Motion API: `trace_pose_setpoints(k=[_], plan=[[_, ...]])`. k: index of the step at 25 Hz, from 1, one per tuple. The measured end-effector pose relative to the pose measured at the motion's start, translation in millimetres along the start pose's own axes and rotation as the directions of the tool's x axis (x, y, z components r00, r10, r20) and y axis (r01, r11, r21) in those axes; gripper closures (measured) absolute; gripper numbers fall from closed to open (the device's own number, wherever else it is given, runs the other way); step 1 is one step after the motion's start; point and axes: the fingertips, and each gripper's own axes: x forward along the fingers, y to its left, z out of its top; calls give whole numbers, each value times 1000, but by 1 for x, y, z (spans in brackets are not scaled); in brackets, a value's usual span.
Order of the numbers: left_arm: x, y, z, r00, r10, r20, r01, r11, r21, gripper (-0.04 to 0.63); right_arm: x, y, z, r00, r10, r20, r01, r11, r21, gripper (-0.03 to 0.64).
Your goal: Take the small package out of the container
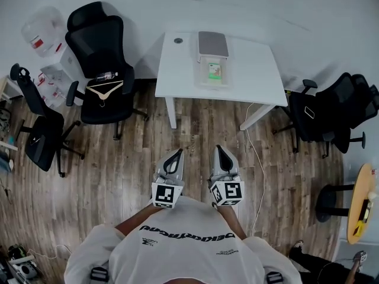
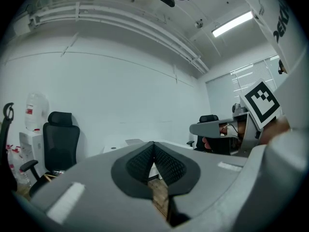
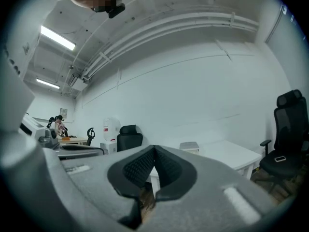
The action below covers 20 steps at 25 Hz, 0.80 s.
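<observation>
Left hand: we hold the left grey plastic two-jaw gripper (image 1: 175,154) level. Its ribbed black rubber pads (image 2: 140,164) meet at the tips, with nothing between them.
Right hand: the right grey plastic two-jaw gripper (image 1: 219,151) is just beside the left one. Its jaws are pressed together in the same way and are empty.
Under us: a brown wood-plank floor (image 1: 118,164) with a matt grain lies below both grippers.
Ahead: a white, smooth, rectangular table (image 1: 177,76) stands across a stretch of floor.
On the table: we see a clear rectangular plastic container (image 1: 202,77), with a flat grey square piece (image 1: 212,43) at its far end.
Task's thing: the small flat green-and-white package (image 1: 214,70) lies inside the container. It is well apart from both grippers and roughly in line with the right one.
</observation>
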Motion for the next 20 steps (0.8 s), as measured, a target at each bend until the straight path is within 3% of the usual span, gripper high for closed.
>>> trace_pose_setpoints(k=[12,20], plan=[[110,91,26,1000,-15,-6,15,1000,-14,598,117,-35,26,998,-56,-5,56,998,1,618],[160,122,32,999,-44,-21,43,999,-13,598,171,-49,34,997,-74,-11,74,997,16,618]])
